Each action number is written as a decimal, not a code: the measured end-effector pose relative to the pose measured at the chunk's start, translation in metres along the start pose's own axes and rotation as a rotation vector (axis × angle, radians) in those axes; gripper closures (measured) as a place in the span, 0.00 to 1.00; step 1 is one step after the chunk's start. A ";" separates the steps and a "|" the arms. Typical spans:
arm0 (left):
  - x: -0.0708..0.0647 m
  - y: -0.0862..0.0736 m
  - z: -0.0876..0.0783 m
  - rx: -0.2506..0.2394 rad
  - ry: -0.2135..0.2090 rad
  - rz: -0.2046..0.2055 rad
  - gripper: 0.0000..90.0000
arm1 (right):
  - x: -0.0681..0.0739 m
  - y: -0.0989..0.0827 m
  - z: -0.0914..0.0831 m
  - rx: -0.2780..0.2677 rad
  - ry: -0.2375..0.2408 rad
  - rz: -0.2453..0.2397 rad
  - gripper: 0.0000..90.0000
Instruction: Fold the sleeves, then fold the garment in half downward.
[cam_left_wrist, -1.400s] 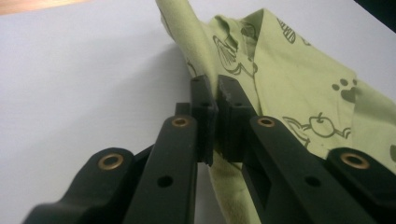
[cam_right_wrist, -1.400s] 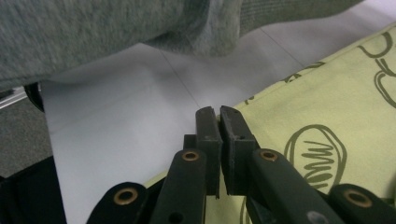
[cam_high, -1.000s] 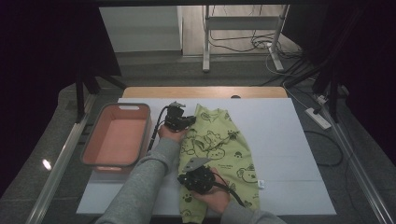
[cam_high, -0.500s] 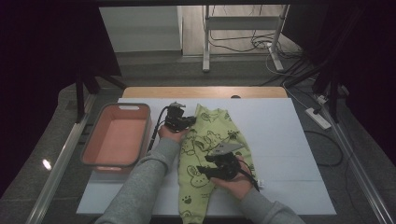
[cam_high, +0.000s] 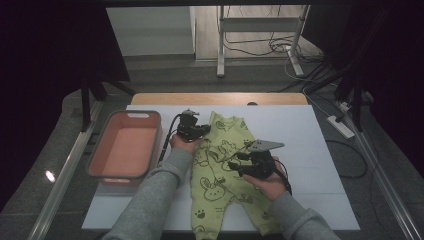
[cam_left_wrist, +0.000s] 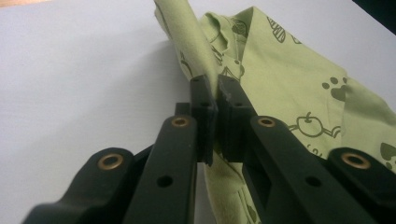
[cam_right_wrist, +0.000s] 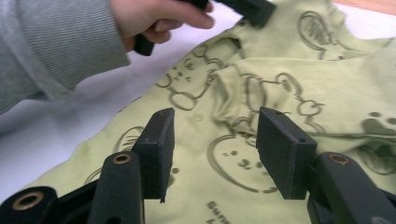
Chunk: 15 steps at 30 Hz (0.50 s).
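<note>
A green baby romper (cam_high: 220, 170) with dark animal drawings lies flat on the white table (cam_high: 310, 135), its neck end far from the person and its legs pointing to the near edge. The left gripper (cam_high: 196, 131) is at the upper left corner of the garment. Its jaws are pressed together on a fold of the green cloth (cam_left_wrist: 196, 51), which rises up between the two pads in the left gripper view. The left hand (cam_high: 184, 144) holds this gripper from behind, and the grey sleeve (cam_high: 155, 195) goes back toward the near edge.

The right gripper (cam_high: 239, 164) is above the middle of the romper, to the right of the left gripper and nearer to the person. Its jaws have just been opening, and now they stand about half open. In the right gripper view the cloth with a bear drawing (cam_right_wrist: 233, 163) lies under the gap between the pads, but the pads do not press on it. Beyond these jaws, the same view shows the other hand and its gripper at the collar.

Just left of the left gripper stands a pink tray (cam_high: 100, 160), its long side along the table's left edge. A black cable (cam_high: 167, 142) runs between the tray and the left hand. Behind the table, cables (cam_high: 260, 47) lie on the floor around a white stand (cam_high: 220, 45). A power strip (cam_high: 342, 127) lies on the floor, well apart to the right of the right gripper.
</note>
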<state>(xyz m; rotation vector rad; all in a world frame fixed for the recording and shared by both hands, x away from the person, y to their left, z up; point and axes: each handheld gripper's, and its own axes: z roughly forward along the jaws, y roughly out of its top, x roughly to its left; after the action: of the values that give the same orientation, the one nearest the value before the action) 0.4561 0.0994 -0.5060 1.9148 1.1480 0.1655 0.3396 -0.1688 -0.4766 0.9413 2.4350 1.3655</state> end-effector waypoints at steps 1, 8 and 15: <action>0.000 0.000 0.000 0.000 0.000 0.002 0.95 | -0.002 0.001 0.000 0.000 -0.005 0.001 0.54; -0.001 0.000 -0.001 -0.002 -0.004 0.004 0.95 | -0.017 0.009 0.002 -0.004 -0.037 0.012 0.54; -0.002 0.001 0.000 0.001 -0.002 0.003 0.94 | -0.046 0.018 0.007 0.017 -0.080 0.049 0.54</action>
<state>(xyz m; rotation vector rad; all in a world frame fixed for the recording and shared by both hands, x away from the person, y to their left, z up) 0.4556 0.0977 -0.5054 1.9177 1.1442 0.1646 0.3864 -0.1853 -0.4717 1.0458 2.3828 1.2991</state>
